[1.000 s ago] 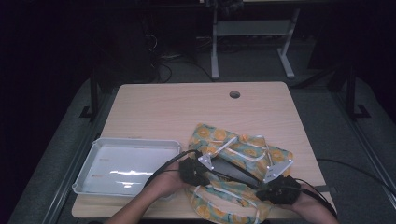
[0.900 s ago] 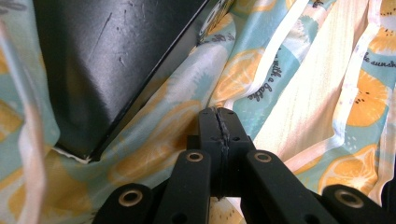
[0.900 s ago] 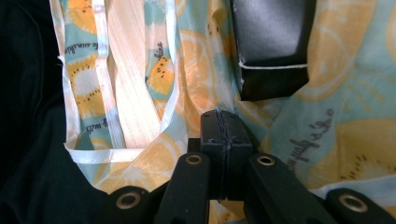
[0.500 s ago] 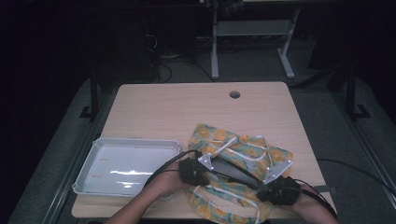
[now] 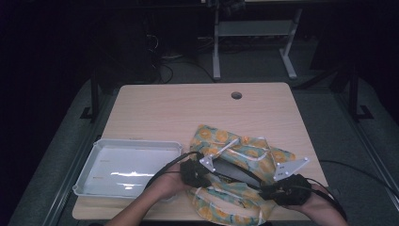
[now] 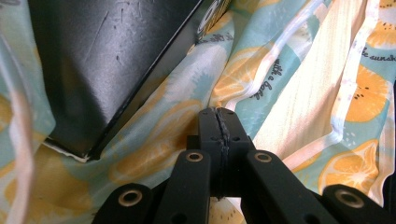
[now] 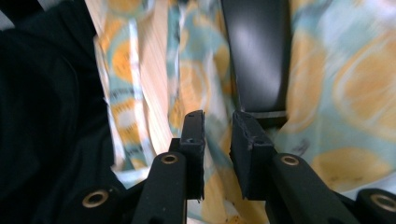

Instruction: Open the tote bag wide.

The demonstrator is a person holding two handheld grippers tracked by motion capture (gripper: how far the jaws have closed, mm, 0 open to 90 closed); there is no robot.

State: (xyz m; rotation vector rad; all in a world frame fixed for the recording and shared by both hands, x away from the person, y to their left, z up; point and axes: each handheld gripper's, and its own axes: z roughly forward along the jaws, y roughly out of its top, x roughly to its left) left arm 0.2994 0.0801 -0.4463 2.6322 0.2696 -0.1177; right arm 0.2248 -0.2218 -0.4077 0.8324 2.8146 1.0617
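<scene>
A teal cloth [image 5: 244,149] printed with orange slices lies crumpled on the near right of the wooden table [image 5: 188,113]. A flat black box [image 5: 237,173] rests in its folds. My left gripper [image 5: 206,175] sits at the cloth's left side; in the left gripper view its jaws [image 6: 217,112] are shut, pinching the cloth [image 6: 299,84] just beside the box's corner [image 6: 107,60]. My right gripper [image 5: 266,190] hovers over the cloth's near right part. Its jaws [image 7: 218,116] have just been opening and stand apart, with cloth [image 7: 345,84] and the box's end [image 7: 257,51] beyond them and nothing pinched.
A shallow white tray [image 5: 136,142] sits at the table's near left corner, close to the left hand. A round cable hole [image 5: 236,95] is near the far edge. Black cables trail from both grippers across the cloth. Dark fabric [image 7: 46,116] covers the left of the right gripper view.
The right gripper has lifted slightly and shifted a little right off the cloth. The left gripper and the cloth under it have stayed put.
</scene>
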